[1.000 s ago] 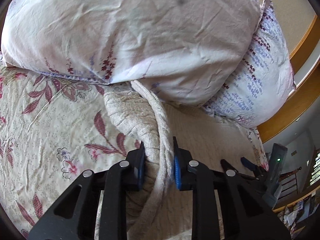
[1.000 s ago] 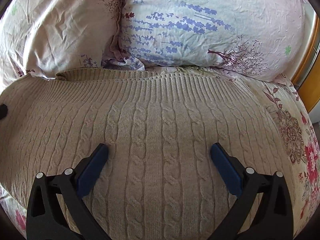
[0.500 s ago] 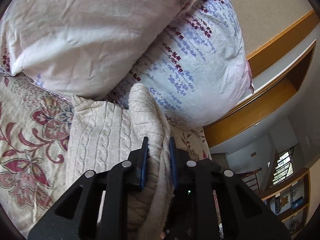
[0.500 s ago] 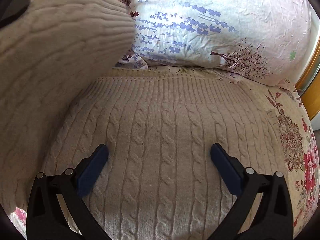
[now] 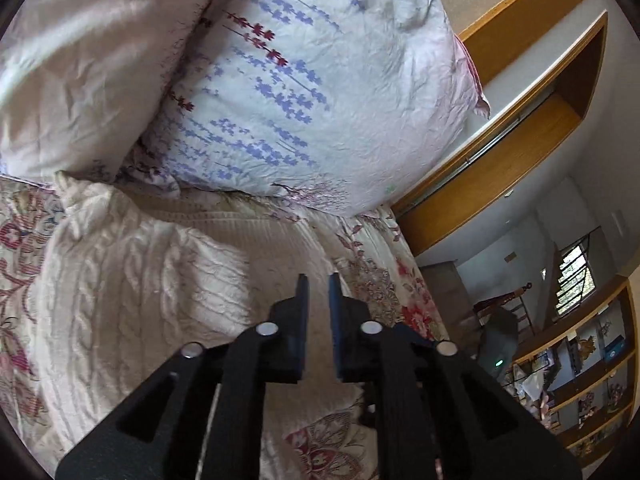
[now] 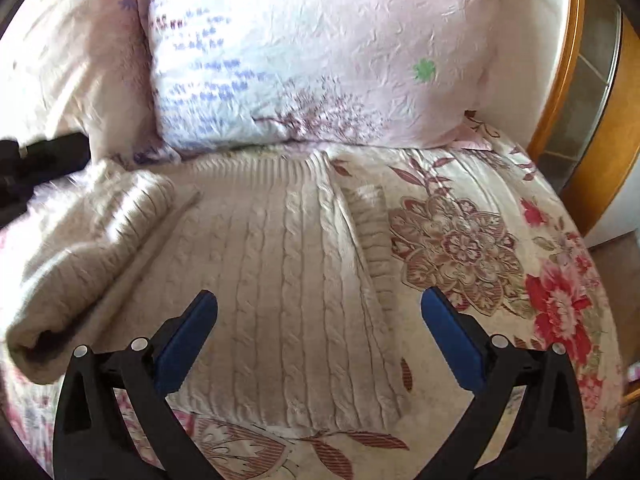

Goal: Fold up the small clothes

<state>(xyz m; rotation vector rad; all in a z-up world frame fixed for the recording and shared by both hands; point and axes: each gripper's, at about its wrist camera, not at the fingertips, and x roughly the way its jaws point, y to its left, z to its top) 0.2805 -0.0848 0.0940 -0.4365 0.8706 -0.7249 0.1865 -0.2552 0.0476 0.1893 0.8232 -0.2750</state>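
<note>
Left gripper (image 5: pixel 318 280) parting its narrow jaws, nothing between them now, where half a second back they pinched the sleeve. Right gripper (image 6: pixel 319 300) spread wide and empty above the cream cable-knit sweater (image 6: pixel 280 264). Sweater lying flat on the floral bedspread (image 6: pixel 500 264), left sleeve folded inward across the body, near hem partly hidden behind black gripper frames. Blurred lavender-print pillow (image 6: pixel 280 60) behind, plain pink pillow (image 5: pixel 88 72) cut off at the edge.

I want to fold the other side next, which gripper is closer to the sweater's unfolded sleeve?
Right, probably. The right gripper hangs open above the sweater, the sleeve just ahead. The left gripper, jaws opening and empty, hovers farther across.
</note>
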